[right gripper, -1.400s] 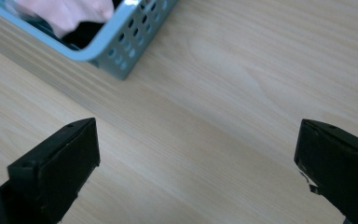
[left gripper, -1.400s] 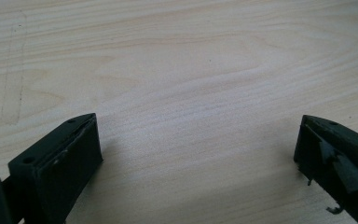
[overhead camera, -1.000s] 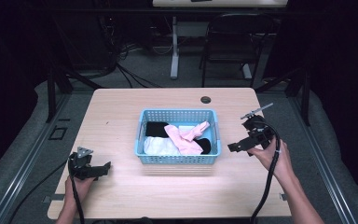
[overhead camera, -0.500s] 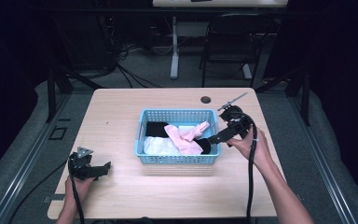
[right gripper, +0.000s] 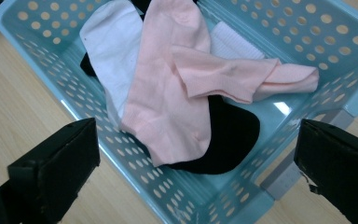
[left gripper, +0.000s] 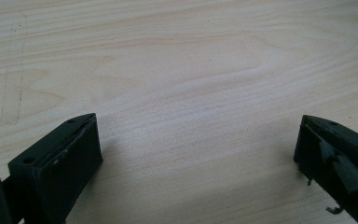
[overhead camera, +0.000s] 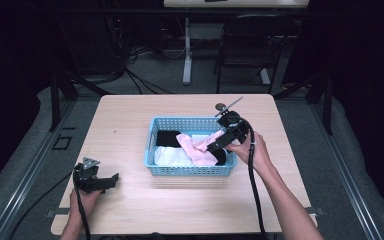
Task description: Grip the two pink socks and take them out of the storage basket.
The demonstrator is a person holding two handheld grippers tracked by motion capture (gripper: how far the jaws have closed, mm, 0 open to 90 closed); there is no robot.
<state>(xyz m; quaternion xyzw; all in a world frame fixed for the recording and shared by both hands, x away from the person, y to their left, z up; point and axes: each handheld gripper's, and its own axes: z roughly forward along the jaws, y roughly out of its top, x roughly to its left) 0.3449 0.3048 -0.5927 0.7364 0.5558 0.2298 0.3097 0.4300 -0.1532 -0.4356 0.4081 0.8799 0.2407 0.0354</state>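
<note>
Right gripper [overhead camera: 215, 147]: held over the right end of the basket, jaws spread wide with nothing between them. Seen along its own view [right gripper: 193, 186], the jaws straddle the basket's near corner from above.

Pink sock [right gripper: 168, 98]: directly ahead of and below the right gripper, centred between the open jaws. Its long axis runs away from the tool, toe end nearest, so the jaws close across its width. It lies topmost in the pile.

Second pink sock [right gripper: 247, 77]: beyond and to one side of the first, lying crosswise and overlapping it.

Black sock [right gripper: 228, 135]: underneath the nearer pink sock, its rounded end showing just past the pink toe.

White sock [right gripper: 112, 51]: farther from the tool, partly under the pink one. Another white, ribbed piece [right gripper: 233, 42] sits behind; probably a sock, though too little shows to be sure.

Basket [overhead camera: 190, 170]: light blue, perforated, holding all the above; stands mid-table.

Left gripper [overhead camera: 107, 181]: well apart from the basket, at the near left corner, jaws wide open over bare table [left gripper: 191, 70], gripping nothing.

Judgement: the right hand is by far the nearer to the socks, and the likely next move is a short descent onto the top pink sock.
</note>
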